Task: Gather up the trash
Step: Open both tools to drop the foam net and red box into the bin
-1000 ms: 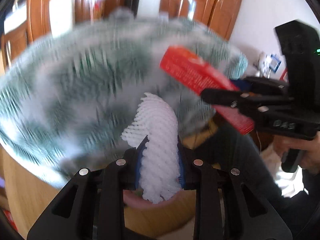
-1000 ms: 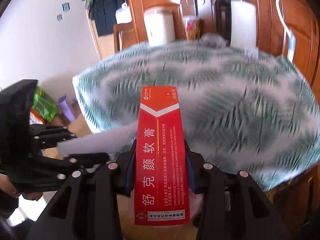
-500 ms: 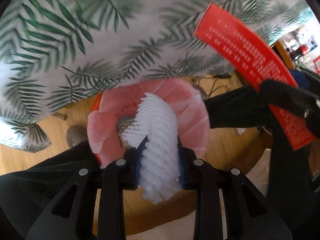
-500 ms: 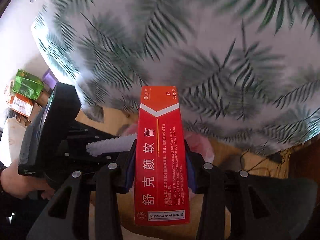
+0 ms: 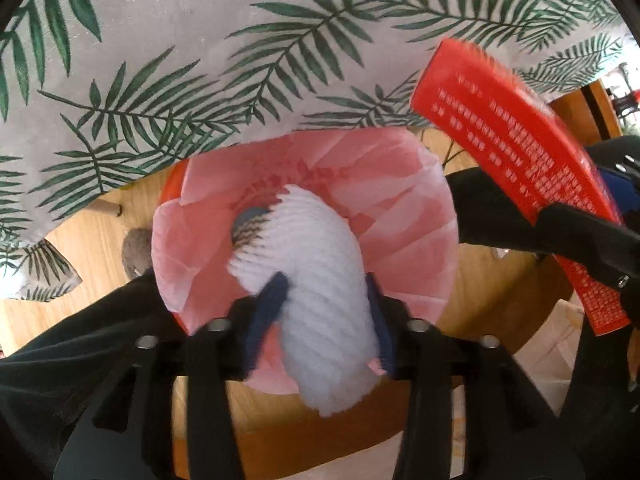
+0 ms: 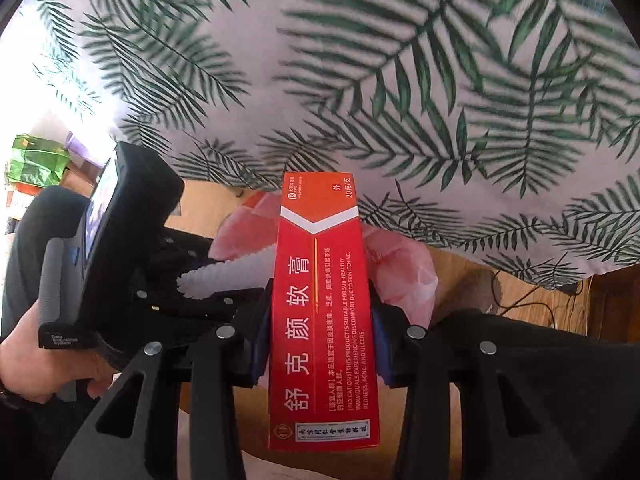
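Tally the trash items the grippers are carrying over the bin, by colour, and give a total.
White: 1, the foam fruit net between the left gripper's jaws, which have just been opening.
Red: 1, the ointment box clamped in the right gripper.
Total: 2.

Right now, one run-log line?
left tongs: opening, foam net between, over pink-lined bin | right tongs: shut on red box

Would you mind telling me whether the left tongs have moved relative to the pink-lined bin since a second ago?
Yes. The left tongs have come down over the pink-lined bin, which now fills the view below them. Their jaws have just been opening, with the white foam net between them.
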{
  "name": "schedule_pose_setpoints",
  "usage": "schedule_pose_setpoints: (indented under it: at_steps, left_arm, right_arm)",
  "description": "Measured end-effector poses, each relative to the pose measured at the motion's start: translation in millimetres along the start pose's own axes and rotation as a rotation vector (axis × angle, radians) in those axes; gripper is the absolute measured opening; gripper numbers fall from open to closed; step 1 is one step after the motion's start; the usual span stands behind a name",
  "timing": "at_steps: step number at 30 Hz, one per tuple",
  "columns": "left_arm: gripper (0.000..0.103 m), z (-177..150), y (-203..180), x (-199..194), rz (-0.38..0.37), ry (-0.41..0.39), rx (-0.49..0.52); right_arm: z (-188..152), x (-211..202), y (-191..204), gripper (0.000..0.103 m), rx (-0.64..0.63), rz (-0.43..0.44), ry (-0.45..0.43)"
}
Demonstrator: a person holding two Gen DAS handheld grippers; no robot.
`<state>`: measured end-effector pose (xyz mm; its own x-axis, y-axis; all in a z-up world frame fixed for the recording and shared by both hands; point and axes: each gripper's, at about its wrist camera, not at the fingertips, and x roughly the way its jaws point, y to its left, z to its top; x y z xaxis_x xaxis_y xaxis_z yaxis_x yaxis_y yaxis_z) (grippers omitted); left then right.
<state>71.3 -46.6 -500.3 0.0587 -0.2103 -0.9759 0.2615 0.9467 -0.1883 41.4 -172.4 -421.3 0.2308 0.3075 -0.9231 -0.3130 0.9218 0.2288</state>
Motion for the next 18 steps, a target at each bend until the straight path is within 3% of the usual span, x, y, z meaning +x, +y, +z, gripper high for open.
schedule_pose_setpoints:
  at_steps: [3, 8, 15, 18]
  left_arm:
    - [0.056, -1, 2, 3, 0.011, 0.006, -0.004]
    - [0.062, 4, 4, 8, 0.007, 0.007, -0.017]
    - [0.096, 6, 4, 11, 0.013, 0.007, -0.028]
    - [0.097, 4, 9, 13, 0.016, 0.005, -0.046]
  right_arm:
    - [-1, 9, -2, 0.040, 0.004, 0.001, 0.021]
    - [-4, 22, -5, 0.040, 0.008, -0.002, 0.046]
    - [1, 29, -6, 0.040, 0.010, -0.014, 0.067]
    - [1, 33, -7, 0.040, 0.014, -0.016, 0.074]
